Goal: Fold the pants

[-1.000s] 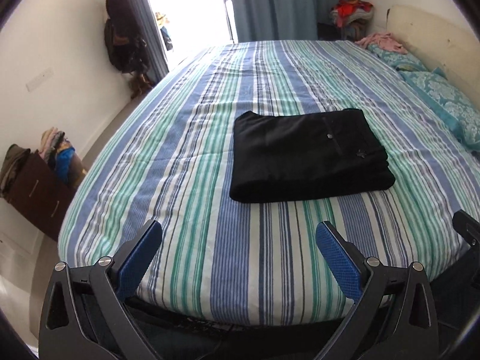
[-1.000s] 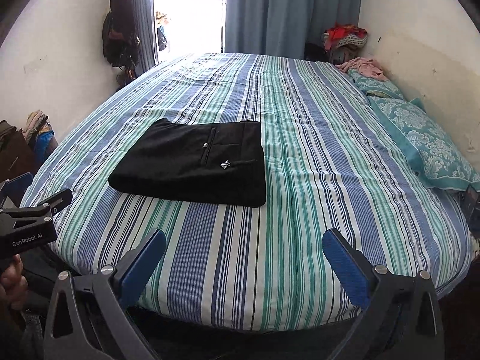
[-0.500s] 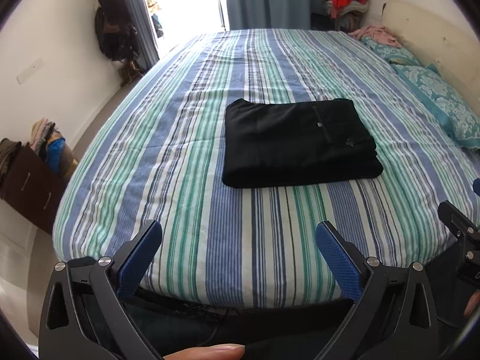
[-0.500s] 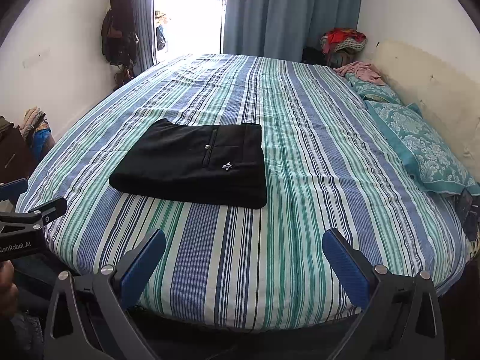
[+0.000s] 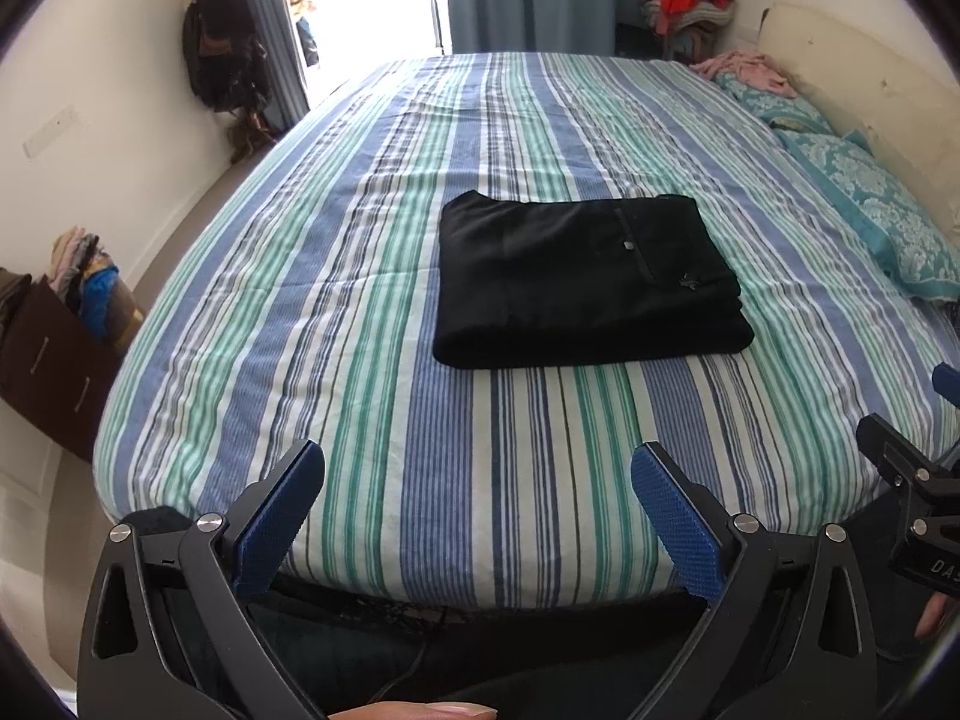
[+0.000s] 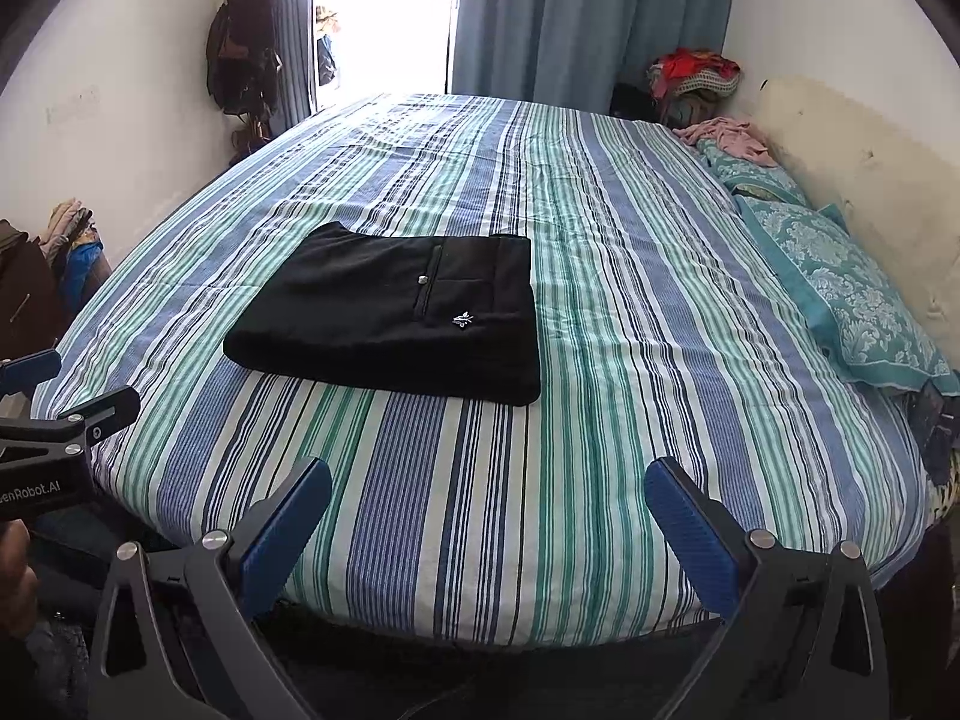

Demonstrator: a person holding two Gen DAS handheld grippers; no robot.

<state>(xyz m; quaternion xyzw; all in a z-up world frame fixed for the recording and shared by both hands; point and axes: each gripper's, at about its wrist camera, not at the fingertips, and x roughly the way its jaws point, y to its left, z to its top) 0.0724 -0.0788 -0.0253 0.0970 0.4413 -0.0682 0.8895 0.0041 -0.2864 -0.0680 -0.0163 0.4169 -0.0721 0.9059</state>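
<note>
Black pants [image 5: 585, 279] [image 6: 396, 315] lie folded into a flat rectangle on the striped bed [image 5: 390, 396] [image 6: 630, 360], back pocket and a small white logo facing up. My left gripper [image 5: 477, 480] hangs open over the bed's near edge, well short of the pants, nothing between its blue pads. The right gripper [image 6: 489, 495] is also open and empty, held back at the near edge, with the pants ahead and to its left. Each gripper shows at the edge of the other's view.
Teal patterned pillows [image 6: 840, 288] and a pink cloth [image 6: 729, 138] lie along the headboard at the right. Clothes are piled in the far corner [image 6: 693, 75]. A dark cabinet with clothes [image 5: 48, 354] stands at the left wall; bags hang by the doorway [image 5: 219, 30].
Both grippers have drawn back and risen a little from the bed; more of its near edge shows. The pants have not moved, and both grippers stay open.
</note>
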